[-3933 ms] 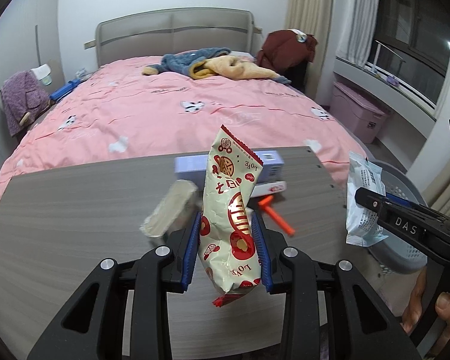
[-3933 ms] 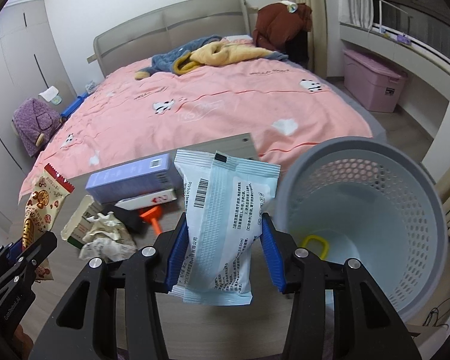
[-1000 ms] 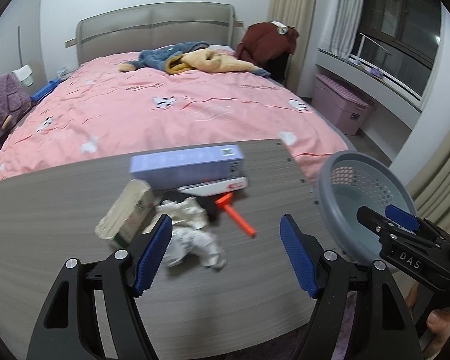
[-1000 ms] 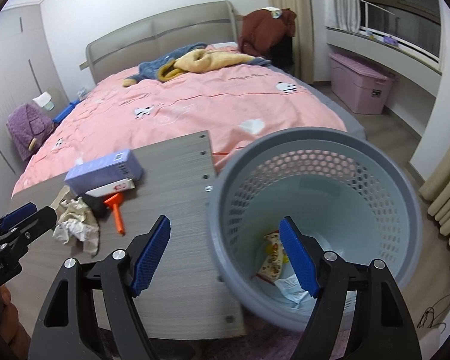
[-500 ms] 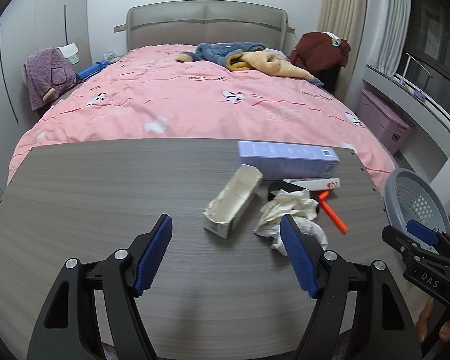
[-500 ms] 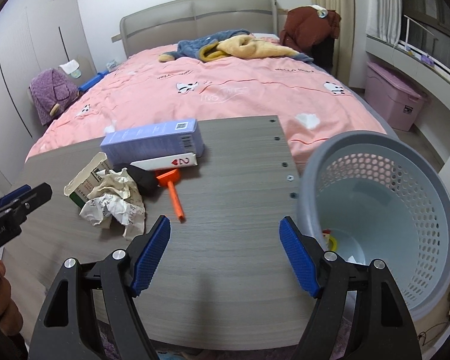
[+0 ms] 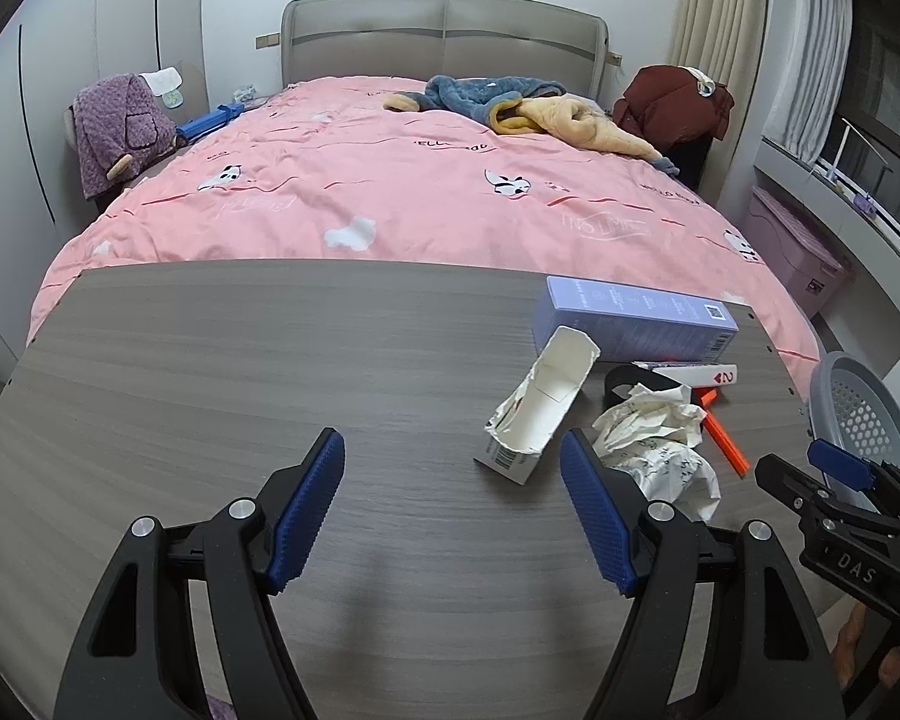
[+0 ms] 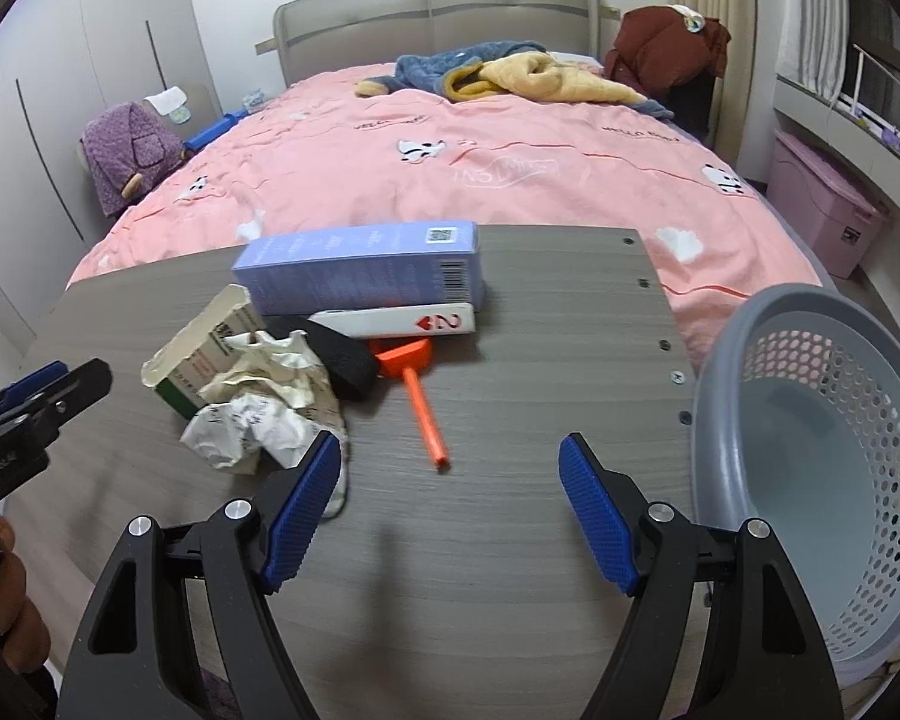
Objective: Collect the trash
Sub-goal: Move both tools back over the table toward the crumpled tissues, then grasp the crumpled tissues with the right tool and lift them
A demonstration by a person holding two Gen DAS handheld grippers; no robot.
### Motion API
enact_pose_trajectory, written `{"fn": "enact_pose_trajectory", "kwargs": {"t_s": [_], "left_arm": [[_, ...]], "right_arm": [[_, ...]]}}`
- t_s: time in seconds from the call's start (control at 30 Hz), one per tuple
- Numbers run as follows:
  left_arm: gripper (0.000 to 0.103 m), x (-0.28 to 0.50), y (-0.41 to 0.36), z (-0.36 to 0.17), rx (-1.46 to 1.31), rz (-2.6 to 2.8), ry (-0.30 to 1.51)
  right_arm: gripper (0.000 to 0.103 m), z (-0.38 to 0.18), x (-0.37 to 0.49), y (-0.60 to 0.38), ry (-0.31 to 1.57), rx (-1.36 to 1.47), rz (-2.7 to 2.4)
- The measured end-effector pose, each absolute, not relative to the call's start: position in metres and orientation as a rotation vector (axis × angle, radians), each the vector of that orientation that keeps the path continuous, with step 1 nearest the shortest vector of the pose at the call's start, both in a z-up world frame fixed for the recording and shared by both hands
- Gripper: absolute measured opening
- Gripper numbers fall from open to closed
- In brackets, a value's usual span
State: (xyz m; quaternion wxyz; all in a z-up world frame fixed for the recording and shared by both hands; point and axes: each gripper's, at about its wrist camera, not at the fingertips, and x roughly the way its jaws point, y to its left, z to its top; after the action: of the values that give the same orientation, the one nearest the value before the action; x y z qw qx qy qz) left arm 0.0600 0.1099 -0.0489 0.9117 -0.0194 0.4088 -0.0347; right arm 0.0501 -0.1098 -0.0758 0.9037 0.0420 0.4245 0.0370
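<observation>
The white playing-card box on the table bears a red heart and the number "2". The pink bedspread carries faint white lettering reading "HELLO" in places, the rest too faint to make out. The right gripper, seen from the left wrist camera, is marked "DAS", and the print on the purple box is too small to read.
</observation>
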Motion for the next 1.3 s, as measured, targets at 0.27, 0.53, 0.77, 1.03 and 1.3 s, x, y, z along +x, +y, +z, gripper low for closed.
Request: {"fn": "enact_pose_trajectory", "kwargs": {"t_s": [0.27, 0.53, 0.77, 1.03, 1.3], "left_arm": [[0.071, 0.064, 0.126, -0.051, -0.051, -0.036, 0.842], [0.071, 0.062, 0.146, -0.053, -0.083, -0.002, 0.843], [0.071, 0.062, 0.15, -0.054, -0.096, -0.008, 0.847], [0.071, 0.06, 0.146, -0.055, -0.092, -0.03, 0.85], [0.071, 0.062, 0.136, -0.058, -0.085, -0.068, 0.867]], "right_arm": [[0.075, -0.066, 0.055, -0.068, 0.867, 0.054, 0.175], [0.09, -0.073, 0.07, -0.036, 0.876, 0.011, 0.199], [0.086, -0.088, 0.083, -0.029, 0.922, 0.005, 0.185], [0.064, -0.092, 0.081, -0.031, 0.94, 0.016, 0.204], [0.061, -0.074, 0.061, -0.048, 0.904, 0.061, 0.212]]}}
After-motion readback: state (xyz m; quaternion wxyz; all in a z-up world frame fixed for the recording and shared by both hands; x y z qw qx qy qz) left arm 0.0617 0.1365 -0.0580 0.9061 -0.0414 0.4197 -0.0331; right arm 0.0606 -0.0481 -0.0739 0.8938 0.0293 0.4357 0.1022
